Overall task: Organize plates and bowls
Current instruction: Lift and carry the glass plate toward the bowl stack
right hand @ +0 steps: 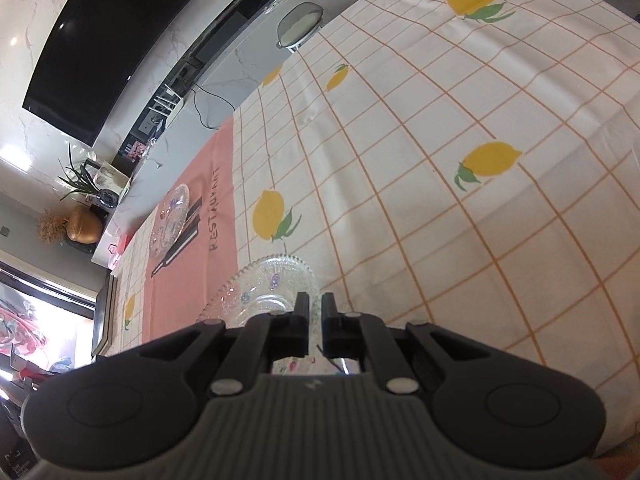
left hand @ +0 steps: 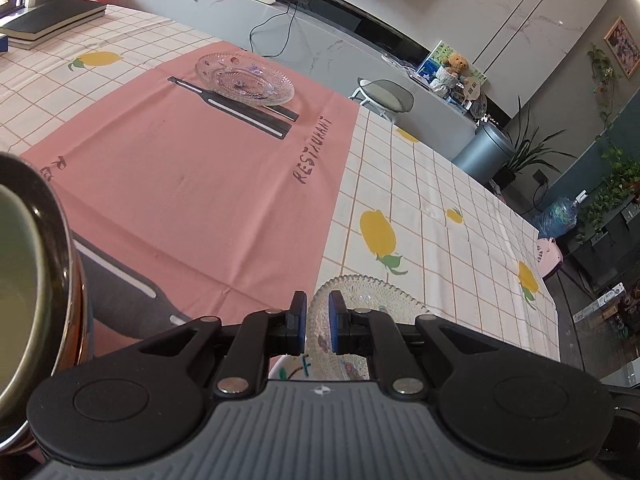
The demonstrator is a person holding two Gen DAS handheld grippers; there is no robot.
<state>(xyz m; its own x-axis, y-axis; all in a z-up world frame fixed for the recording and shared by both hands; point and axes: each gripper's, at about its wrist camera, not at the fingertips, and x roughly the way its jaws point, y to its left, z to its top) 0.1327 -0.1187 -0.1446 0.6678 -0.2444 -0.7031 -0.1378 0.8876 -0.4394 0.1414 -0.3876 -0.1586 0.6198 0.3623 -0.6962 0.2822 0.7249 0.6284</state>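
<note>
Left wrist view: the left gripper (left hand: 318,320) pinches the rim of a glass plate (left hand: 360,296), held above the checked tablecloth (left hand: 440,200) near the right edge of the pink mat (left hand: 200,184). A second glass plate (left hand: 245,78) rests at the mat's far edge, well apart; the mat between them is open. A bowl (left hand: 28,264) crowds the left border of the view. Right wrist view: the right gripper (right hand: 315,322) has its jaws pressed almost together on the rim of a glass plate (right hand: 268,288). Ahead and to the right, the tablecloth (right hand: 440,120) runs bare to the table's edges. The far plate (right hand: 170,220) lies on the mat (right hand: 188,280) near its far edge.
</note>
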